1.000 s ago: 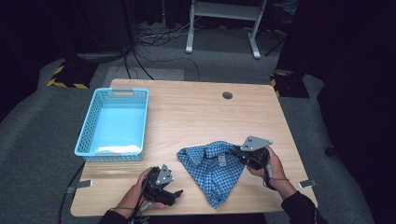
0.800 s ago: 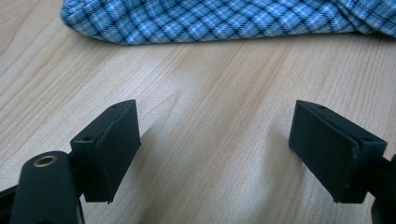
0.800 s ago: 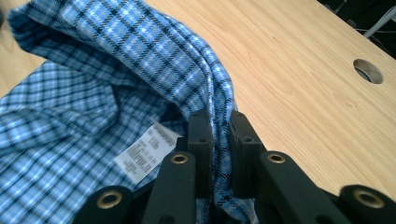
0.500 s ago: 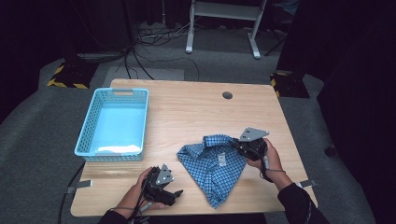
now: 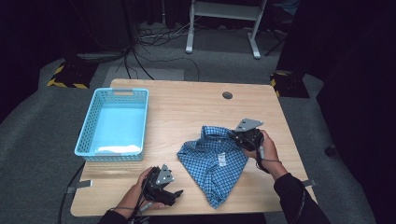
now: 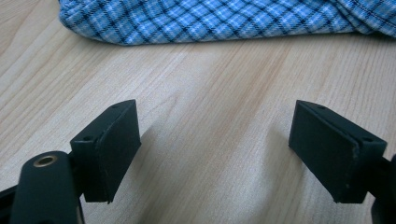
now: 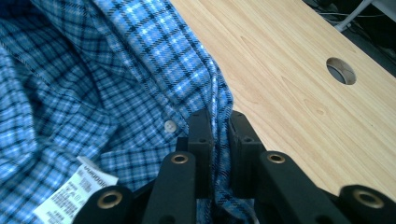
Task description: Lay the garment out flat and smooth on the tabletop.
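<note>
left gripper (image 5: pixel 164 189): near edge of the table (image 5: pixel 187 107), left of centre, resting low with its jaws spread wide apart and nothing between them; bare wood lies in the gap in the left gripper view.
shirt from the left gripper: the blue checked shirt (image 5: pixel 212 161) lies to its right and a little farther off; its near hem is close to the spread jaws but apart from them.
shirt, place and long axis: right half of the table, crumpled, running from a near tip by the table edge to the collar at the far right.
right gripper (image 5: pixel 243 138): at the shirt's far right end, jaws clenched on a fold of fabric (image 7: pixel 215 135) at the collar edge, beside a white button (image 7: pixel 170 125).
nearer hand: the right one already grips the shirt; the left is free for the near hem.
basket (image 5: pixel 91 128): far left, well apart from the shirt.
counts: one shirt, one basket, two grippers, one white label (image 5: pixel 222 158) on the shirt.
</note>
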Demonstrator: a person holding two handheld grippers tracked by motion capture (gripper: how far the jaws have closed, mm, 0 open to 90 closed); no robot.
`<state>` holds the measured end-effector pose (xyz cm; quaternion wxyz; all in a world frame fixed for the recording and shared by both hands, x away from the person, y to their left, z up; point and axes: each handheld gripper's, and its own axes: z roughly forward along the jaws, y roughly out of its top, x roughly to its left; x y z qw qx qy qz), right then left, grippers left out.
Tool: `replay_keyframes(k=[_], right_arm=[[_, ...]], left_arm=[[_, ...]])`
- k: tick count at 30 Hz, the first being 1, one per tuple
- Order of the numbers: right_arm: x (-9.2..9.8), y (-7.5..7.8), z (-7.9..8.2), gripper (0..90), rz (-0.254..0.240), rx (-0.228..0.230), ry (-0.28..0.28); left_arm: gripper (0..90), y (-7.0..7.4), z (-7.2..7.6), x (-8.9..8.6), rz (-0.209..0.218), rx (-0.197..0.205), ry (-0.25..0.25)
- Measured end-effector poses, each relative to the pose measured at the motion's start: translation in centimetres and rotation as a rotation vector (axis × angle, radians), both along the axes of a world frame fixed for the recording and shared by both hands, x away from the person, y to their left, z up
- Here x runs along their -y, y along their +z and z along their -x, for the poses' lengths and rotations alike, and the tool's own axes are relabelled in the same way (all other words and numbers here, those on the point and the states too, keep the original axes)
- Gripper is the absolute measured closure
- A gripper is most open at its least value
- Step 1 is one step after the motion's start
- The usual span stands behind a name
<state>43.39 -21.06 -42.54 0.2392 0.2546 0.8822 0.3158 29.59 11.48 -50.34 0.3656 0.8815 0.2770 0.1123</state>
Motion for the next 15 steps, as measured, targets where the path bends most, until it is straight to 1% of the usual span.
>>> replay_keyframes(k=[9,15], right_arm=[[-0.4,-0.1,-1.0,82.0,0.014,-0.006,-0.015],[-0.5,-0.4,-1.9,82.0,0.018,-0.02,-0.033]], left_arm=[[16.3,0.0,0.0,0.0,0.001,0.001,-0.002],[16.3,0.0,0.0,0.0,0.001,0.002,-0.003]])
